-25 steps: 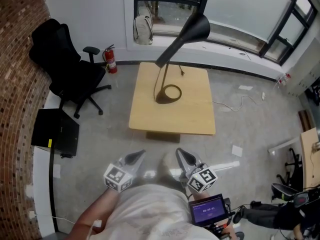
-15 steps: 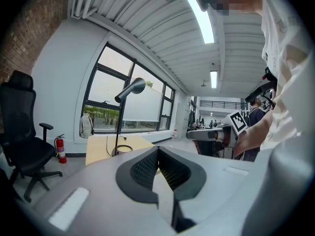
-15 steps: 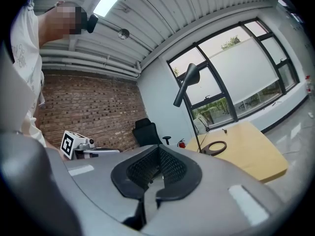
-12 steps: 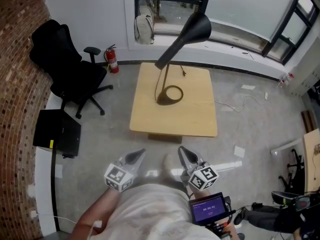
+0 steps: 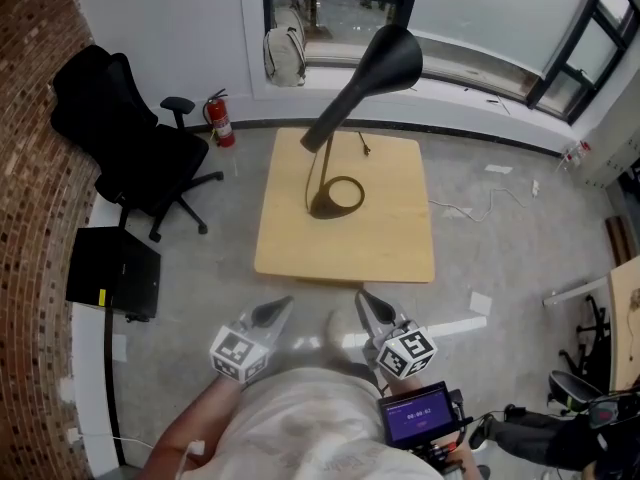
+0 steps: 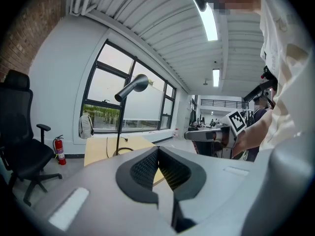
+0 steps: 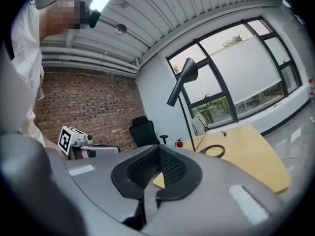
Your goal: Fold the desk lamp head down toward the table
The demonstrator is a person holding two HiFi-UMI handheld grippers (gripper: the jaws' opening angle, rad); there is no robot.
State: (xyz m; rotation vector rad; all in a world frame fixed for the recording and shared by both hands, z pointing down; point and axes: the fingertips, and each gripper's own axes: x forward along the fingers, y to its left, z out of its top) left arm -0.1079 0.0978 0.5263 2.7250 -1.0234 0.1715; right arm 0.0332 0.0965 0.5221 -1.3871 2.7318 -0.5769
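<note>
Two hand-held grippers, the left hand-held gripper (image 5: pixel 272 313) and the right hand-held gripper (image 5: pixel 372 313), hover side by side short of the near edge of the wooden surface (image 5: pixel 385 243), each with its jaws pressed fully together and nothing between them. The desk lamp (image 5: pixel 335 128) stands well apart from both. Its ring-shaped base (image 5: pixel 338 196) rests about midway across the surface, a little toward the left edge, and its cone-shaped head (image 5: pixel 392 56) is raised high on an angled arm, so folding has not begun. Several things could go wrong from here. Jaws brought to the lamp closed can only shove it, and a push high on the head, far above a light open-ring base, would likely tip the lamp over or slide it toward the far edge instead of bending its joint. Steadying the base or stem with one hand-held gripper while the other draws the head down looks the safer course. A grip on the smooth, tapering cone may also slip off, letting the head spring or drop hard onto the surface. The thin cord (image 5: pixel 365 146) lying near the far edge could snag or drag as the lamp shifts. How stiff the joint is cannot be judged from here.
</note>
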